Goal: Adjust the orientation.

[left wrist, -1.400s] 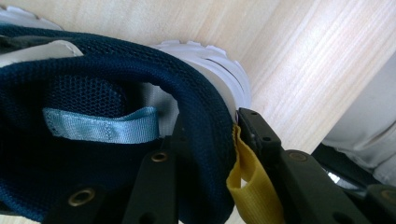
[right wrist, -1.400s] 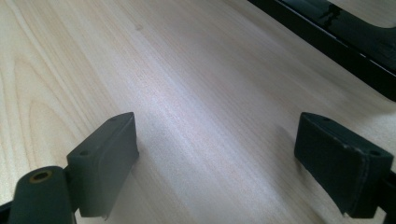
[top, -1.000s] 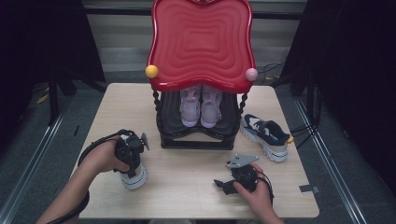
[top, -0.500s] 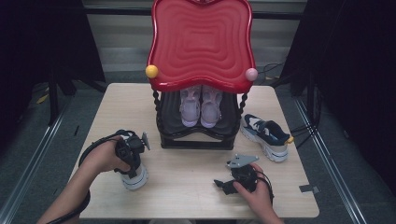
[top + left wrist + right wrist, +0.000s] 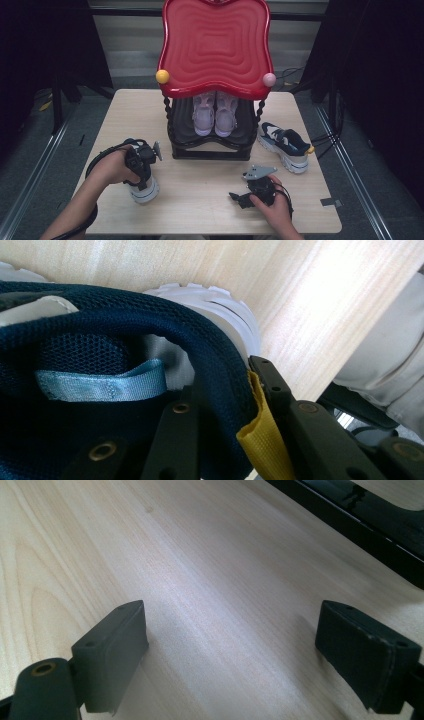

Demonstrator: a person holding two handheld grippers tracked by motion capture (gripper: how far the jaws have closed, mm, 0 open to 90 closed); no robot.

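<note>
The left gripper (image 5: pixel 142 172) stands on the table (image 5: pixel 200 200) at its near left, its jaws clamped on the heel collar of a navy shoe (image 5: pixel 125 365) (one jaw inside, one outside by the yellow pull tab (image 5: pixel 262 440)); the shoe's white sole (image 5: pixel 143 192) rests on the wood. The right gripper (image 5: pixel 245 197) lies near the front edge with its jaws wide apart and nothing between them; the matching shoe (image 5: pixel 284 146) sits beside the red-topped rack (image 5: pixel 215 45).

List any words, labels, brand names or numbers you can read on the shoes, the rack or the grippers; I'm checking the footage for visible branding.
None can be read.
Navy shoe in the left gripper: its blue loop and yellow heel tab are blank.
Second navy shoe, pale pair and red rack: no lettering visible; any marks too small to tell.
Right gripper: plain fingers.
</note>
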